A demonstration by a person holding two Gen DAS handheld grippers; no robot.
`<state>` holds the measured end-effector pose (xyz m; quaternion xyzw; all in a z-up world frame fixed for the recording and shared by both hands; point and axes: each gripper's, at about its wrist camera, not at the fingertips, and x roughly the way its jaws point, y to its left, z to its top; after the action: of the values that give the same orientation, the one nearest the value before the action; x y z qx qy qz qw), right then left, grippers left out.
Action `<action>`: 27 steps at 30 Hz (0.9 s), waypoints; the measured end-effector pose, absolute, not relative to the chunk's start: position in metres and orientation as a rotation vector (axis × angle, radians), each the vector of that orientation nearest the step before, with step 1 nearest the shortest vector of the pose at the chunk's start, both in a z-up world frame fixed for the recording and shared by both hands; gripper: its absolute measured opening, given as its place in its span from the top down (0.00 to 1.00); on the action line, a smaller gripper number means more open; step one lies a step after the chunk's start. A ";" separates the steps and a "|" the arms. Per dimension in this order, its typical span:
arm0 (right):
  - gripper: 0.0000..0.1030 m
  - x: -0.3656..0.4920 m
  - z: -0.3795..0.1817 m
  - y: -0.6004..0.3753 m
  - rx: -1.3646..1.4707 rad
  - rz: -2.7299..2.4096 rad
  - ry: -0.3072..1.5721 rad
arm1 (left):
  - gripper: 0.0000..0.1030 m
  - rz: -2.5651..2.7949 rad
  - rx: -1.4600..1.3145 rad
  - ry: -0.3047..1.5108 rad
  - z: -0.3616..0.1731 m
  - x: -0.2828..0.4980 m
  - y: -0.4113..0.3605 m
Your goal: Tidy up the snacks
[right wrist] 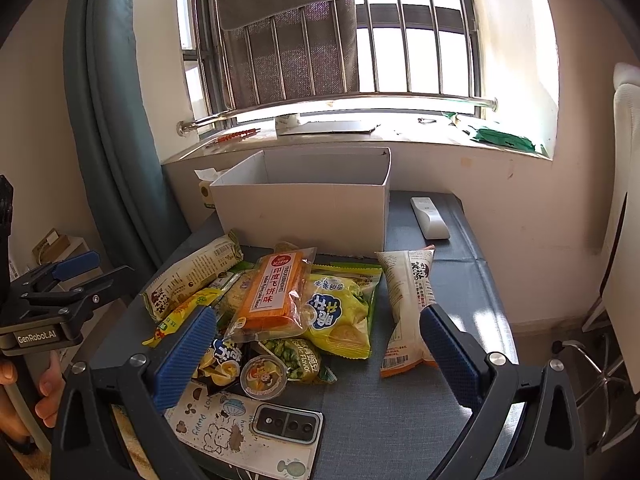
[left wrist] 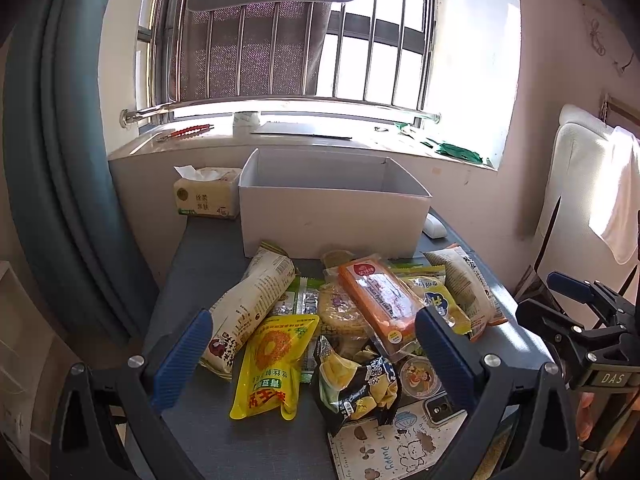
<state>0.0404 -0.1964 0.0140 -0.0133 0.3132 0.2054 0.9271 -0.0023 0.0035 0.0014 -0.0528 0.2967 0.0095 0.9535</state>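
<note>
A pile of snack packets lies on the grey table (left wrist: pixel 200 248) in front of an empty white box (left wrist: pixel 332 212) (right wrist: pixel 304 208). An orange cake pack (left wrist: pixel 380 300) (right wrist: pixel 276 292) tops the pile, with a yellow bag (left wrist: pixel 272 360), a black-and-yellow bag (left wrist: pixel 356 388), a yellow chip bag (right wrist: pixel 340 316) and two white long packets (left wrist: pixel 248 308) (right wrist: pixel 412 304). My left gripper (left wrist: pixel 316 356) is open and empty, hovering above the near side of the pile. My right gripper (right wrist: pixel 320 356) is open and empty too, above the pile's near right side; it also shows in the left wrist view (left wrist: pixel 580 312).
A phone (right wrist: pixel 288 428) lies on a cartoon-print pad (right wrist: pixel 208 432) at the near edge, beside a small round cup (right wrist: pixel 264 376). A tissue pack (left wrist: pixel 204 196) sits left of the box, a white remote (right wrist: pixel 428 216) right of it. Window sill behind, curtain left, chair right.
</note>
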 end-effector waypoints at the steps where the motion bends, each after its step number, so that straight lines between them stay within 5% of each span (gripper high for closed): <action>1: 0.00 0.041 0.014 -0.197 -0.029 0.420 0.642 | 0.00 0.016 -0.110 0.601 0.001 -0.002 0.004; 27: 0.00 0.041 0.010 -0.192 -0.067 0.398 0.660 | 0.00 0.019 -0.115 0.590 0.002 -0.003 0.010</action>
<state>0.0414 -0.1922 0.0100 -0.0326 0.3221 0.1939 0.9261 -0.0032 0.0095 0.0025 -0.0566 0.2908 0.0092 0.9551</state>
